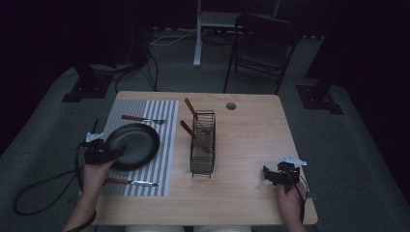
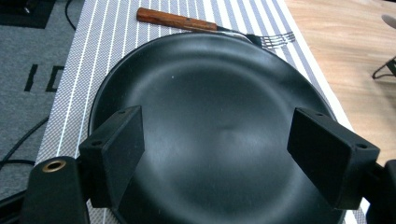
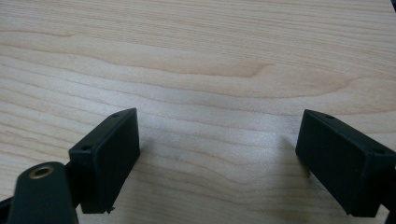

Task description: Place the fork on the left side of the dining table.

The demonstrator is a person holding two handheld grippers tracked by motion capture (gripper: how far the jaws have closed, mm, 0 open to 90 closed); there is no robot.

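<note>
One wooden table (image 1: 251, 145) carries everything, and its near edge is cut off at the bottom of the high view. One striped mat (image 1: 164, 145) lies on the table's left part, largely covered by one black plate (image 1: 138, 142); in my left gripper view the plate's near rim runs out of frame beneath the jaws. One wire rack (image 1: 203, 162) stands right of the plate, with two wooden-handled utensils leaning in it whose heads I cannot make out in the dim light. One fork (image 2: 212, 27) lies beyond the plate, its neck hidden by the rim. One knife (image 1: 131, 182) lies on the mat nearer me than the plate. My left gripper (image 2: 229, 154) hovers over the plate's near-left rim, jaws wide apart, pressing nothing. My right gripper (image 3: 224, 158), far right of the plate, gapes over bare wood, holding nothing.
</note>
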